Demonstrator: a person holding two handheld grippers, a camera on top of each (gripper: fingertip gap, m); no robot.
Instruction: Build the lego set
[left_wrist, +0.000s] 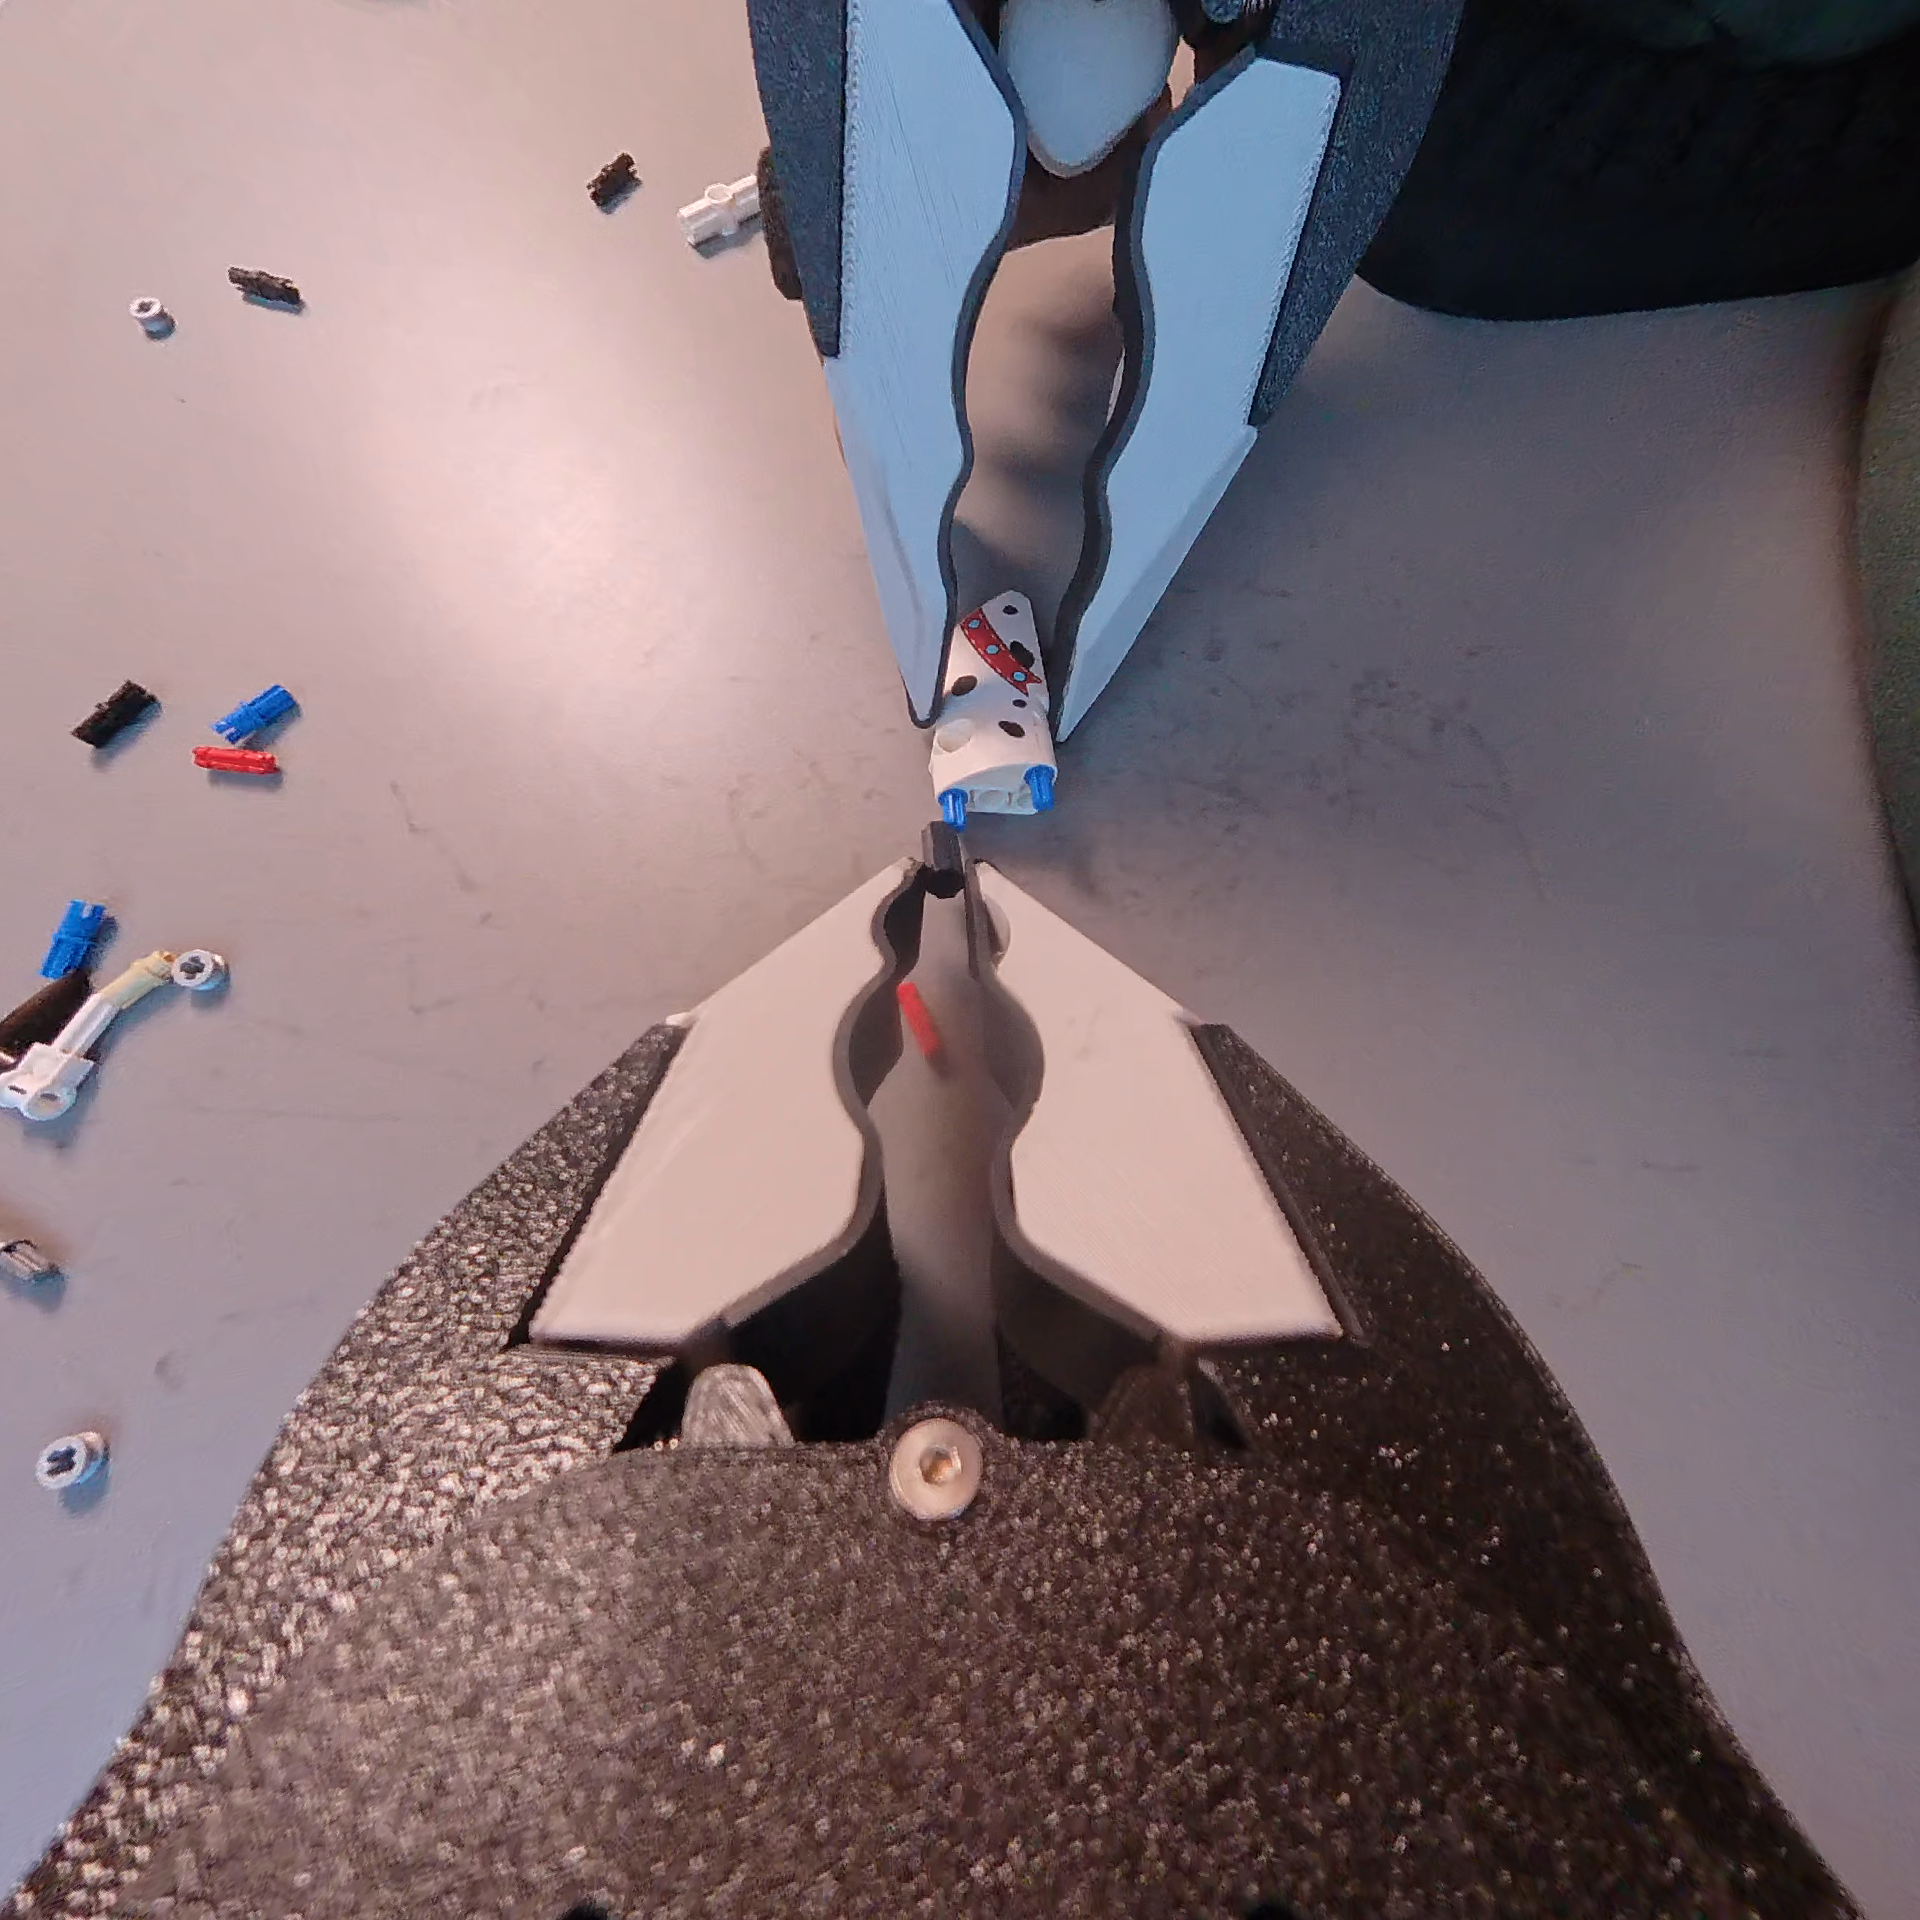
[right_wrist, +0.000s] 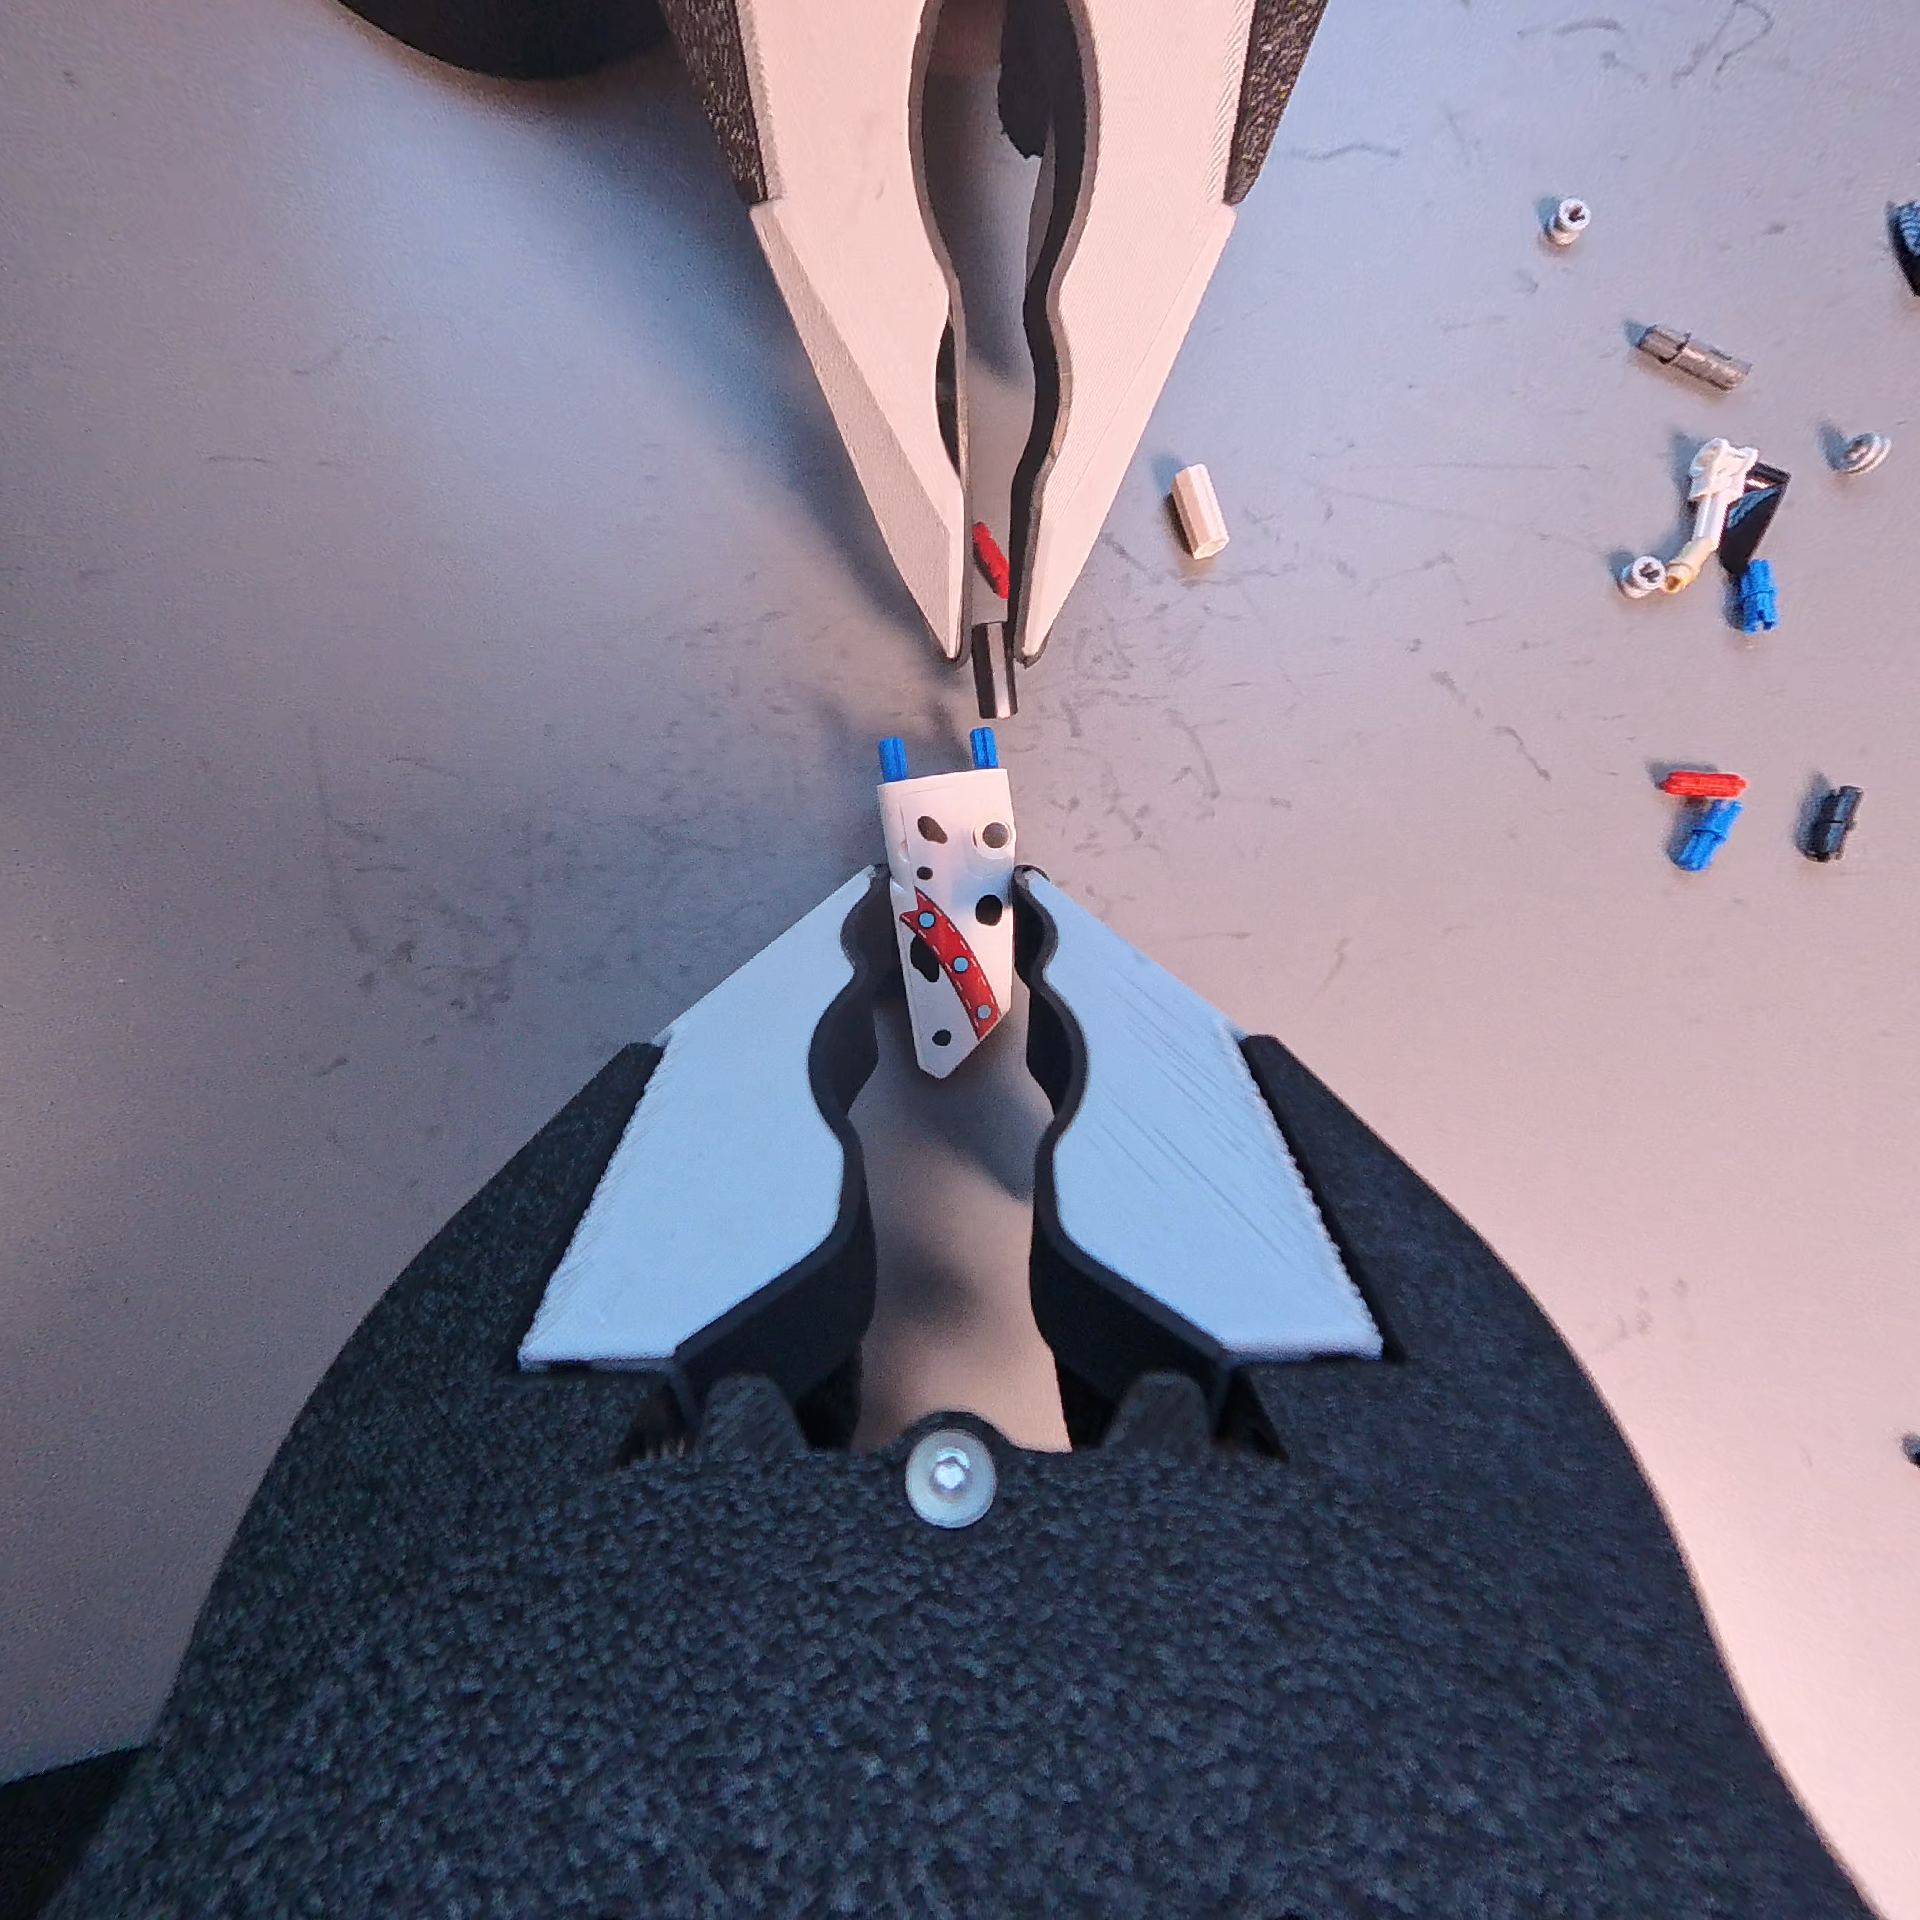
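Observation:
My right gripper is shut on a white spotted panel piece with a red band; two blue pins stick out of its front end. It also shows in the left wrist view, held by the right gripper. My left gripper is shut on a small black connector with a red axle behind it between the fingers. In the right wrist view the left gripper holds the black connector just short of the right blue pin. The two pieces face each other, slightly apart.
Loose small parts lie on the grey table: blue pins, a red axle, black pins, white connectors and a white-and-black sub-assembly. A tan piece lies by the left gripper. A dark object sits at far right. The grippers' ends are close to 4 cm from one another.

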